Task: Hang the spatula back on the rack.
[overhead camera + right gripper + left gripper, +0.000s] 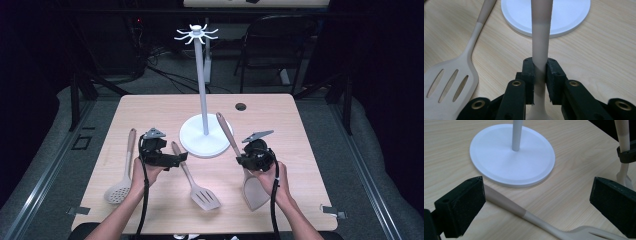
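Turner (252, 187) with the flat blade is held by its handle in the right gripper (540, 75), jaws squeezed tight on it. Its blade is low by the table (300, 150) and its handle tip leans over the white stand (205, 137). Lift it slowly, keep it straight, and aim the handle end up at the hooks (196, 34). Left gripper (536, 195) is wide and holds nothing, above the slotted turner (529, 216).

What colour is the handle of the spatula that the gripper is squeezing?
Beige spatula handle, browner toward its end; the right gripper view shows it best.
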Available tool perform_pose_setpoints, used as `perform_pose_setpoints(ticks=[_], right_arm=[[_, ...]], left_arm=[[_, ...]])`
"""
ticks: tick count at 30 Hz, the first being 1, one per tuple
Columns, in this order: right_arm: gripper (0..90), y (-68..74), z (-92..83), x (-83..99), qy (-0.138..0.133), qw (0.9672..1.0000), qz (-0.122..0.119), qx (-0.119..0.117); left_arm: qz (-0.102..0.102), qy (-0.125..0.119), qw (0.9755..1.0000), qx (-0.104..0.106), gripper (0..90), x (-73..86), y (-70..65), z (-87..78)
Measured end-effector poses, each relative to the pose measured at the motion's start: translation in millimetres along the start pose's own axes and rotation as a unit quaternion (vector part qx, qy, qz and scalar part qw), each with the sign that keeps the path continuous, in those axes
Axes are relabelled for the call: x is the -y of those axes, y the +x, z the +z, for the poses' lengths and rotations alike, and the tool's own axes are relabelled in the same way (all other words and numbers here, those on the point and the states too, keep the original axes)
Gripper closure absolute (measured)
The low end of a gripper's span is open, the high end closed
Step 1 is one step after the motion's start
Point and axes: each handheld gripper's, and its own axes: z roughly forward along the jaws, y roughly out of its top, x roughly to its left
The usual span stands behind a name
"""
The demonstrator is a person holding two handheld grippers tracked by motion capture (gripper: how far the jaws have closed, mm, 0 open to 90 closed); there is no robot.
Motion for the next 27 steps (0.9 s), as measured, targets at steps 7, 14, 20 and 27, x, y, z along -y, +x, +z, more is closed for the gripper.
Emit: perform_pose_setpoints(ticks=[7, 14, 20, 27], right_arm=[[78.4, 0.3, 0.0, -7.0, -0.011, 0.9999, 0.004, 0.000], [78.4, 5.3, 4.4, -13.4, -0.016, 0.9998, -0.004, -0.005], [78.4, 8.3, 7.2, -16.6, -0.017, 0.9998, -0.010, -0.009], [78.4, 12.3, 11.4, -21.3, -0.014, 0.9996, -0.021, -0.011]], left_arm=[[0.009, -0.002, 0.9999, 0.014, 0.0, -10.2, -6.7, 8.3], [0.004, -0.017, 0.9994, 0.028, 0.0, -18.3, -12.2, 11.4], [-0.003, -0.022, 0.9991, 0.035, 0.0, -26.7, -16.7, 16.8], [-0.010, -0.036, 0.9973, 0.063, 14.3, -42.6, -28.7, 32.8]])
